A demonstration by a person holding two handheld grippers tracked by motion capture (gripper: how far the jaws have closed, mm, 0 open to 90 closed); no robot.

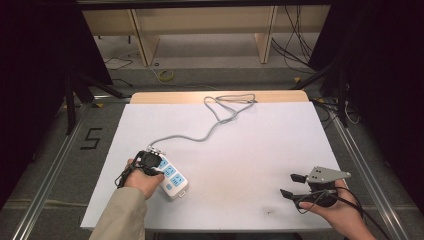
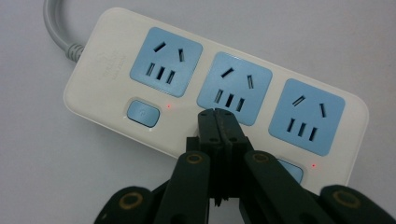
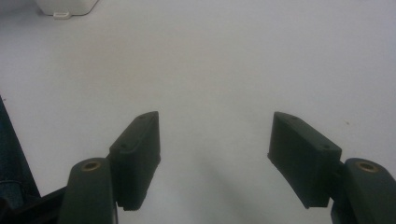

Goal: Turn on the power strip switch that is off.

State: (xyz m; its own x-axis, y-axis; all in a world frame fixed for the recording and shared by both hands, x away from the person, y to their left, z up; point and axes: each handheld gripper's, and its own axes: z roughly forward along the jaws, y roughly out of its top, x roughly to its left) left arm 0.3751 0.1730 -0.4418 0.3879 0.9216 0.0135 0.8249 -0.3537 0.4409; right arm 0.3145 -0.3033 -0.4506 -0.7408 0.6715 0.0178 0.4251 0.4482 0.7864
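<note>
White table (image 1: 260, 150) is seen under a white power strip (image 1: 170, 178) at its near left, grey cord (image 1: 210, 131) trailing away. The left gripper (image 2: 219, 116) is held over the strip, fingers pressed together, empty. The right gripper (image 1: 292, 184) is held at the near right, fingers spread wide, empty.

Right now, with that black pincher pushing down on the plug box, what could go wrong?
1. The left gripper, shut, sits over the middle switch of the power strip. It could slip into the blue socket beside it.
2. Small red lights glow, so the strip looks live; poking sockets could be dangerous.
3. Nothing holds the strip, and the right gripper hovers open far off. A push could slide it and tug the grey cord.
</note>
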